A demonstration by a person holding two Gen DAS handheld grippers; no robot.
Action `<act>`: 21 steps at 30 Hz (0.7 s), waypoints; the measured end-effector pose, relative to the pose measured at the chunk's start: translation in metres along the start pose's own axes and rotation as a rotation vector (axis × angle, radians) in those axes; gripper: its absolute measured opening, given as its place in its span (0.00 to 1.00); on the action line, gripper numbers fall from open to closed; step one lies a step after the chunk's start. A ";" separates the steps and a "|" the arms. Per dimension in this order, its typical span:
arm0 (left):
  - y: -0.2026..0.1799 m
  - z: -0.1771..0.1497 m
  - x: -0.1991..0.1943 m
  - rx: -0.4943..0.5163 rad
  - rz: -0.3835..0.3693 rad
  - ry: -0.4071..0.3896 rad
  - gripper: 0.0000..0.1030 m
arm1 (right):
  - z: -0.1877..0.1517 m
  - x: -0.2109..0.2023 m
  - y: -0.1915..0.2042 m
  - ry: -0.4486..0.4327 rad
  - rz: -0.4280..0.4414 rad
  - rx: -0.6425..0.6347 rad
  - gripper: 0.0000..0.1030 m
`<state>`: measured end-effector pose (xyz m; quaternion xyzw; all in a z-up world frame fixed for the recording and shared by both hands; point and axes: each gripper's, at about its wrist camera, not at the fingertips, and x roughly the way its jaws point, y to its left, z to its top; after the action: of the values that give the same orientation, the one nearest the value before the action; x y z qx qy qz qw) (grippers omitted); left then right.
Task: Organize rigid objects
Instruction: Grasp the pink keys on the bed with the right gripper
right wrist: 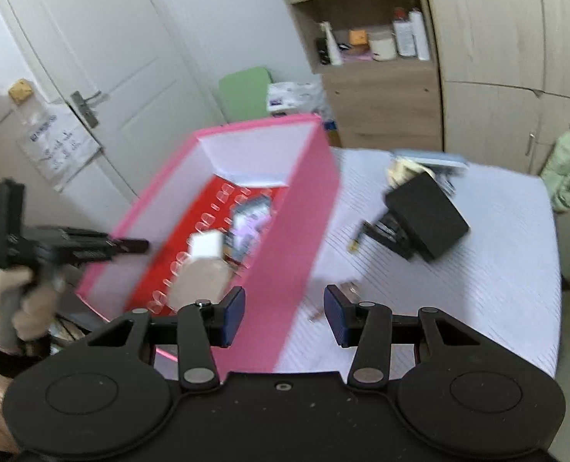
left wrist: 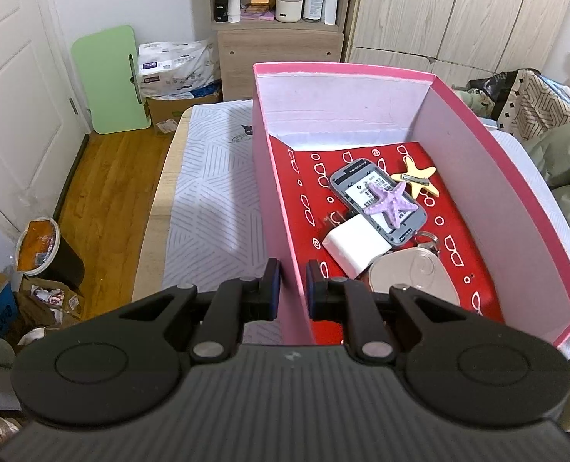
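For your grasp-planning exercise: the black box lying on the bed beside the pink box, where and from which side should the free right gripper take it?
Probably grip the black box across its two long flat sides, coming down from above. It lies flat but skewed on the bed, so the right gripper would turn its open jaws to match.

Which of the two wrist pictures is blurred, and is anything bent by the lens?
Left wrist view: sharp, the purple starfish and the pink box crisp; fisheye bows the door frame at the edges. Right wrist view: motion-smeared, the pink box and the black case streaked; only the right hand-held gripper itself is sharp; dark lens corners.
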<state>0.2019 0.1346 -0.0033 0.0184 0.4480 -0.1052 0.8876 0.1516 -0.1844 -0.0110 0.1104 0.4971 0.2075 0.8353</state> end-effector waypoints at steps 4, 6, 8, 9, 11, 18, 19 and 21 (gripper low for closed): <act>-0.006 0.000 -0.002 0.027 0.022 0.009 0.12 | -0.017 0.010 -0.004 0.002 -0.040 -0.111 0.49; -0.007 0.001 -0.002 0.029 0.026 0.013 0.12 | -0.025 0.019 -0.001 -0.010 -0.066 -0.186 0.49; -0.006 0.001 -0.003 0.022 0.026 0.016 0.12 | -0.030 0.029 -0.001 -0.023 -0.100 -0.244 0.49; -0.006 0.001 -0.003 0.019 0.025 0.016 0.12 | -0.032 0.035 -0.001 -0.029 -0.123 -0.275 0.49; -0.004 0.000 -0.003 0.007 0.019 0.015 0.12 | -0.033 0.048 -0.004 -0.039 -0.146 -0.316 0.49; 0.004 0.002 -0.003 -0.044 -0.012 0.020 0.12 | -0.030 0.091 -0.024 -0.074 -0.137 -0.318 0.49; 0.002 0.002 -0.004 -0.042 -0.008 0.021 0.12 | -0.029 0.096 -0.026 -0.062 -0.136 -0.305 0.43; 0.001 0.001 -0.004 -0.041 -0.004 0.022 0.12 | -0.028 0.100 -0.028 -0.064 -0.139 -0.291 0.23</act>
<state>0.2004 0.1359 0.0010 0.0004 0.4598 -0.0976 0.8827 0.1762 -0.1644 -0.1141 -0.0400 0.4415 0.2155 0.8701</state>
